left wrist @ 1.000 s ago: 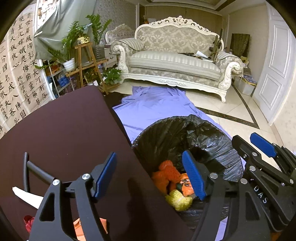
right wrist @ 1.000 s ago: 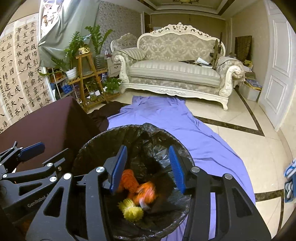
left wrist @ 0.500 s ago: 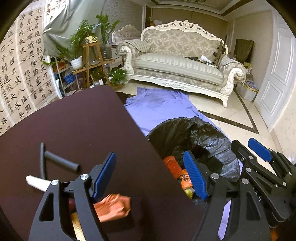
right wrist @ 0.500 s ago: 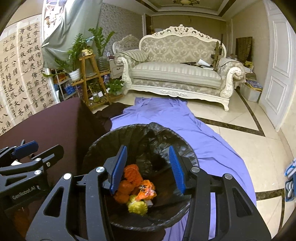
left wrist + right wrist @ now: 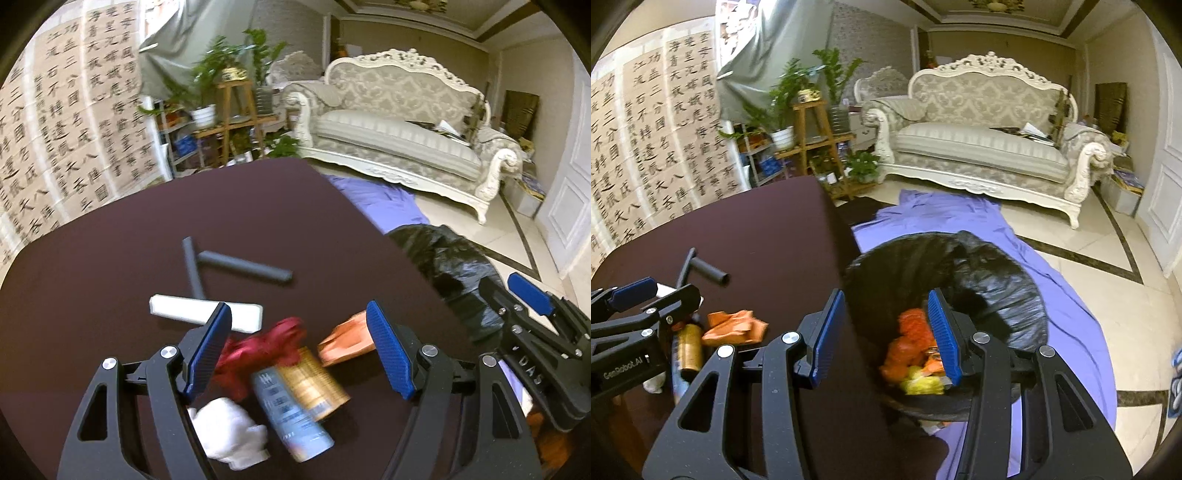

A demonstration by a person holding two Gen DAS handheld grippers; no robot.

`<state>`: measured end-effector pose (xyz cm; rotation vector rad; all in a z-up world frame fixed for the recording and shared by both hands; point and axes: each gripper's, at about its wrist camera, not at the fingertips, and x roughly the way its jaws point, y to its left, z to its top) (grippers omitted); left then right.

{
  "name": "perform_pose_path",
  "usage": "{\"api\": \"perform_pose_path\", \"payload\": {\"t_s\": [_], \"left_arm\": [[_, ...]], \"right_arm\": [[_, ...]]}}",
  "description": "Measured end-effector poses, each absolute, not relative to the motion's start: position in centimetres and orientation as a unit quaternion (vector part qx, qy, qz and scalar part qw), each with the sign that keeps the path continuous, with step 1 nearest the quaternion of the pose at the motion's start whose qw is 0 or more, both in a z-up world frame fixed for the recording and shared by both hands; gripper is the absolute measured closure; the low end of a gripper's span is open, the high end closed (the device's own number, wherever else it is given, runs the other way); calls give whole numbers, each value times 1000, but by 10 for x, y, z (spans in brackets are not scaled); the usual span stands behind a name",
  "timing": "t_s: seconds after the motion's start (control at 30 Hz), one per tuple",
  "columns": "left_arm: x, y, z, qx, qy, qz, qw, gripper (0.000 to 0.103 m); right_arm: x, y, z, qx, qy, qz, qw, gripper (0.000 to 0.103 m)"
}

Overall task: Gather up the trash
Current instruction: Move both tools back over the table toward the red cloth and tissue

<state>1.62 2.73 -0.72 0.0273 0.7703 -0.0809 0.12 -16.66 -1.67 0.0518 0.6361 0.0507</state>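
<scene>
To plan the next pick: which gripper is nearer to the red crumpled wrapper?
Left. The left gripper hangs open just over the red crumpled wrapper; the right gripper is over the bin.

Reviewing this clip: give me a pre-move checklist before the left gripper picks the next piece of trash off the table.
1. Left gripper open and empty: ok.
2. Right gripper open and empty: ok.
3. Trash within the left jaws' line: red crumpled wrapper and can lie between them: ok.
4. Contact with the can: cannot tell.
5. Lined bin open beside the table: ok.
6. Bin has room: ok.
</scene>
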Motion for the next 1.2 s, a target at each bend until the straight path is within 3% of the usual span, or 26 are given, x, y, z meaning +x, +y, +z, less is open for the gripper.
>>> {"api": "perform_pose_path", "payload": {"t_s": [0.43, 0.6, 0.73, 1.0, 1.1, 1.2], "left_arm": [[19, 60, -28, -2, 409, -32, 912, 31], [22, 58, -28, -3, 412, -62, 909, 53], [21, 58, -28, -3, 411, -79, 908, 59], [21, 61, -23, -2, 402, -80, 912, 59], [24, 63, -25, -5, 405, -77, 911, 50], [25, 65, -26, -14, 410, -82, 908, 50]], "right_arm": [[3, -127, -20, 6, 324, 57, 944, 57], [6, -123, -21, 5, 326, 59, 943, 57], [7, -120, -23, 5, 329, 63, 942, 57], [8, -118, -23, 5, 329, 63, 942, 57], [9, -117, -24, 6, 330, 62, 942, 57], [8, -117, -24, 7, 330, 61, 942, 57]]}}
